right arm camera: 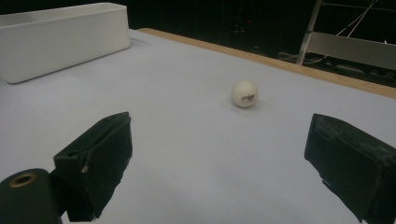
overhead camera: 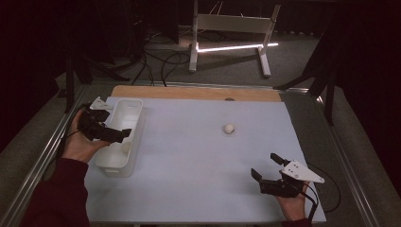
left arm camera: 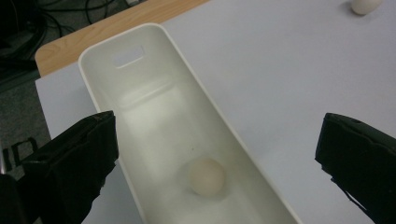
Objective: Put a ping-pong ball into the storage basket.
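Over the white bin [overhead camera: 119, 135] at the table's left, the left gripper [overhead camera: 124, 135] hangs with jaws wide and empty; a ball [left arm camera: 206, 176] lies on the bin floor. A second ball [overhead camera: 229, 128] sits mid-mat, well apart from the right gripper [overhead camera: 265, 165], also wide open, holding nothing.

A small dark printed mark is showing on the white ball [right arm camera: 244, 94] lying on the counter [right arm camera: 187, 140], but it is staying too small to read
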Available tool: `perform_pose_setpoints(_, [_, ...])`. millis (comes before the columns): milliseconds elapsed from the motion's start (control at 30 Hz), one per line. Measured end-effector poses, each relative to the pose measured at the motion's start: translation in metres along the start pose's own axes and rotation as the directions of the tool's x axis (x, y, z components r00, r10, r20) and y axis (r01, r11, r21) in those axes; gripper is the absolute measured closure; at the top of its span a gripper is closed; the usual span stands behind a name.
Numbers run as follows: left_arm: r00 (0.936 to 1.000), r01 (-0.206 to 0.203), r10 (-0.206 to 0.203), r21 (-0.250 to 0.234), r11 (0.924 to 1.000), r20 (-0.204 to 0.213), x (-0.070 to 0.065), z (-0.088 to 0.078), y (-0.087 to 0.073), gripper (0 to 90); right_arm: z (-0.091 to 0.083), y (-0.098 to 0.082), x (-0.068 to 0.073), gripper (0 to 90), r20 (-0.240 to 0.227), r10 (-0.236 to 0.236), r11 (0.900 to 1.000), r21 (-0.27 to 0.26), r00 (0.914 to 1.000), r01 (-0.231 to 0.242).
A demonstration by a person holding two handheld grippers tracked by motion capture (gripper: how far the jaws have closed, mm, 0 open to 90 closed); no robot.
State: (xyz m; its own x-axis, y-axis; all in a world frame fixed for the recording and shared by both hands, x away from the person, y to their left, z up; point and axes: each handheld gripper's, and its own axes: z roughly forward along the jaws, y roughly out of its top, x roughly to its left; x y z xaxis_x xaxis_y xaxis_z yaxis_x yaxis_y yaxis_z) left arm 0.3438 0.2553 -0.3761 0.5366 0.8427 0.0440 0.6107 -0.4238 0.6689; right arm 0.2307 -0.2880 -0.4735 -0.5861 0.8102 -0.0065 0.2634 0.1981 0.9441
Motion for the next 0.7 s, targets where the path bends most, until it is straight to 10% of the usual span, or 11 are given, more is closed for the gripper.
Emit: perform_pose_setpoints(700, [0.9975,-0.035,0.039,-0.066,0.9972,0.059,-0.031,0.011,0.024,0.0,0.0,0.0,-0.002,7.2,0.003,0.003,1.0,-0.003,1.0,-0.003])
